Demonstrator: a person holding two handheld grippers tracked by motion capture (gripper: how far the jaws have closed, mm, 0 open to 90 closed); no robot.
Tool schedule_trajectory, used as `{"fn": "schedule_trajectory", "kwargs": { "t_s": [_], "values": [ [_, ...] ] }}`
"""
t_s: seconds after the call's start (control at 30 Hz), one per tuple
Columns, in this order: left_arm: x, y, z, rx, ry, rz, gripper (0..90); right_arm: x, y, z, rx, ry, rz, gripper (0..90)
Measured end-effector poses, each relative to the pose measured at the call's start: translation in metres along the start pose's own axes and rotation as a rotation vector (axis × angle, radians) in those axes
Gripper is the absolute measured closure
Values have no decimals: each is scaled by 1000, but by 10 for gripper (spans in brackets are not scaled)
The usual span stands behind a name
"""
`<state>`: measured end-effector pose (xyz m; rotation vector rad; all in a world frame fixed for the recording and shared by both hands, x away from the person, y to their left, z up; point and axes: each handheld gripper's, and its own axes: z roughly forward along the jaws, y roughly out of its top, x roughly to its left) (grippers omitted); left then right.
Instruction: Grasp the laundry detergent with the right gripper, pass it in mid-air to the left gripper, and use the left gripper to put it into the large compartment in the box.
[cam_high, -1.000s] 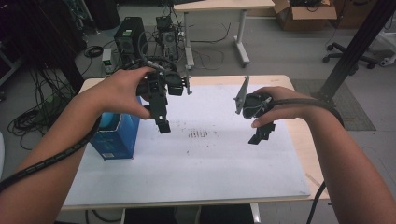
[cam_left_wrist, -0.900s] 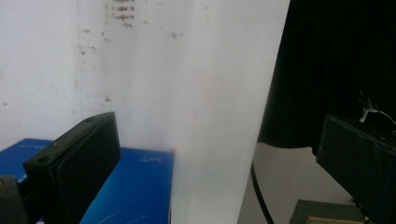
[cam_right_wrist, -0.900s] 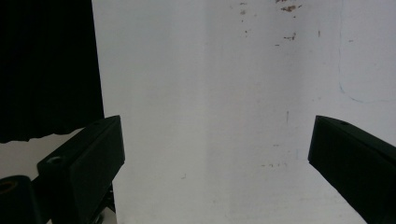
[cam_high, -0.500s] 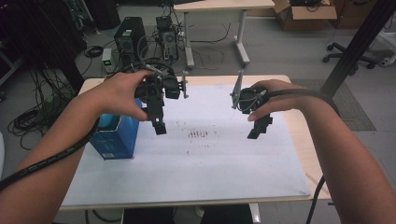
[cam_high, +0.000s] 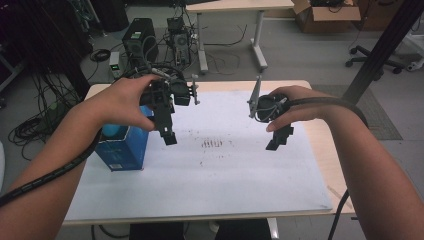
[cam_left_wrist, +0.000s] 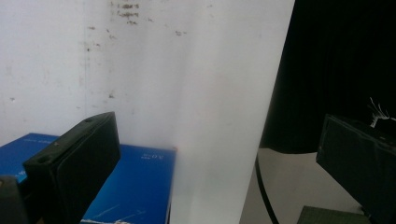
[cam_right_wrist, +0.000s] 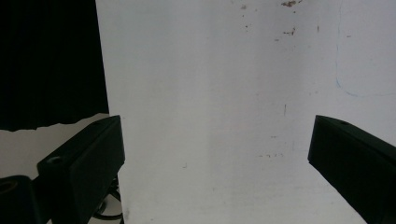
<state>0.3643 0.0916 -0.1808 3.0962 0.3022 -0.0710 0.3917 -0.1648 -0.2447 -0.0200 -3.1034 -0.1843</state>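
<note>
A blue box (cam_high: 122, 147) stands on a white sheet (cam_high: 215, 180) at the table's left. My left gripper (cam_high: 169, 137) hangs just right of the box, above the sheet, jaws pointing down. In the left gripper view the left gripper (cam_left_wrist: 217, 130) is open with nothing between its jaws, and the blue box (cam_left_wrist: 135, 186) lies under its left jaw. My right gripper (cam_high: 276, 145) hovers over the sheet's right half. In the right gripper view the right gripper (cam_right_wrist: 217, 128) is open over bare white sheet (cam_right_wrist: 210, 93).
Small brown stains (cam_high: 215, 144) mark the sheet between the grippers. The wooden table (cam_high: 320, 145) shows past the sheet's right edge. Beyond the far edge, a computer tower (cam_high: 137, 42), cables and another desk (cam_high: 235, 7) stand on the floor.
Both grippers have shifted only slightly over the sheet: the left one a little to the left, the right one up and back down. The box has not moved.
</note>
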Motion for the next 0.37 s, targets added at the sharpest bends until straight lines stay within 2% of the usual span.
{"fn": "schedule_trajectory", "kwargs": {
  "t_s": [0.27, 0.37],
  "values": [
    [1, 1, 2, 3, -3, 4, 2, 1, -4, 0, -7, -3, 10, 38],
    [-1, 2, 2, -14, -5, 10, 2, 3, -4, 1, -4, -7, 12, 36]
  ]
}}
